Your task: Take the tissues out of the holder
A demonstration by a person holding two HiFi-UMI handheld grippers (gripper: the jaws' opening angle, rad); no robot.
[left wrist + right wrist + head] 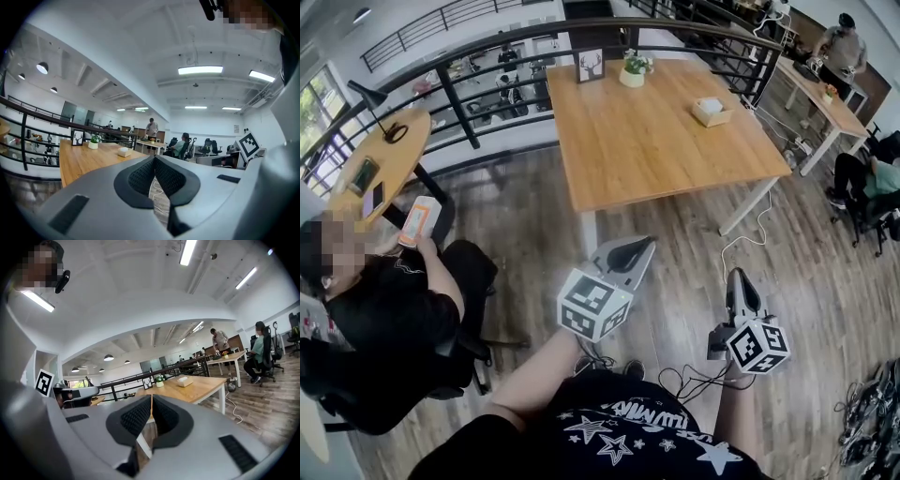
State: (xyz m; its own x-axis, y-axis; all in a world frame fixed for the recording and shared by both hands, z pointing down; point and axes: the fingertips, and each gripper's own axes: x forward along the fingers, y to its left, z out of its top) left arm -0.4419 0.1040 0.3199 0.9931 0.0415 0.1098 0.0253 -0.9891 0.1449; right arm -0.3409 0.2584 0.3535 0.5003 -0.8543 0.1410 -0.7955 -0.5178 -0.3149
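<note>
Both tools were pressed together with nothing between their jaws. The left tool point(636, 249) and the right tool point(738, 278) were held low over the wood floor point(806, 281), in front of the person and well apart from the wooden surface point(647, 141). The tissue holder point(711, 112) stood on that surface near its far right edge, white tissue showing at its top, with 1 small potted plant point(633, 69) and 1 framed picture point(590, 65) along the far edge — none of them touched by either tool.
</note>
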